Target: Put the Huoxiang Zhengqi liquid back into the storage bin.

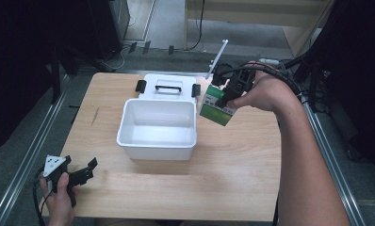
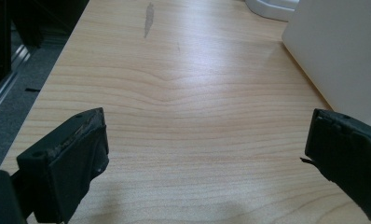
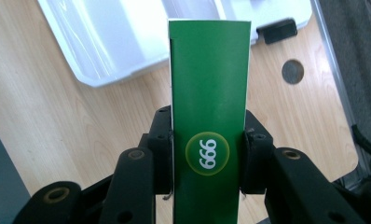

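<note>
A green box is pinched in the right tongs, right of centre, apparently bound for the white bin. Leftward carriage over its rim is called for next; the left tongs rest spread at lower left.

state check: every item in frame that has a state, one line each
green box: clamped between the right gripper's jaws, held off the table, tilted, to the right of the bin.
white bin: open, nothing visible inside, upright on the table.
bin lid: off, lying flat behind the bin, black handle down.
right gripper: shut on the green box.
left gripper: open, nothing between the jaws, low over the table's near left corner.
</note>
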Demonstrator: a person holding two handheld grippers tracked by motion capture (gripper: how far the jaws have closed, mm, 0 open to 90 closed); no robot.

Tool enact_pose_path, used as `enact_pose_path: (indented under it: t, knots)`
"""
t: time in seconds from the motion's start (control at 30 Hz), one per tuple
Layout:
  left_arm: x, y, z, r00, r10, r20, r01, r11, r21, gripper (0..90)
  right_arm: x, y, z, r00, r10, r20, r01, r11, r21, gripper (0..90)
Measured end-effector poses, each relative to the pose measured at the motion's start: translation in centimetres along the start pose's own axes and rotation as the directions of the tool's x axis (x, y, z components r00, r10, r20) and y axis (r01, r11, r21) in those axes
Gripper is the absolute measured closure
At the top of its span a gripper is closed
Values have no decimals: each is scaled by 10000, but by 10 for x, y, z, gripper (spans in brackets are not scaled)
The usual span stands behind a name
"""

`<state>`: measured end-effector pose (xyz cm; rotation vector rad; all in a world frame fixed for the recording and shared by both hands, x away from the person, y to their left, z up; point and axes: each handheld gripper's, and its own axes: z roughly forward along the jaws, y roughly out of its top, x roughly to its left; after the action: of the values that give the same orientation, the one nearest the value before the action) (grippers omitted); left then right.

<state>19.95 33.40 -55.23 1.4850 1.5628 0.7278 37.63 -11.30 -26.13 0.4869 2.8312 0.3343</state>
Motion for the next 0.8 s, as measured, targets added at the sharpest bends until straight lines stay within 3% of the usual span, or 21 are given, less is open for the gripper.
enact_pose_path:
  t: [0.2, 0.8]
  knots:
    - [0, 0, 0, 10000, 18, -17, -18, 10000, -3, 3, 6, 16, -9, 9996, -291, 14, 292, 9993, -226, 650]
    - [0, 0, 0, 10000, 14, 8, -14, 10000, -2, 3, 23, 63, 0, 9941, -1082, -94, 1076, 9929, -511, 649]
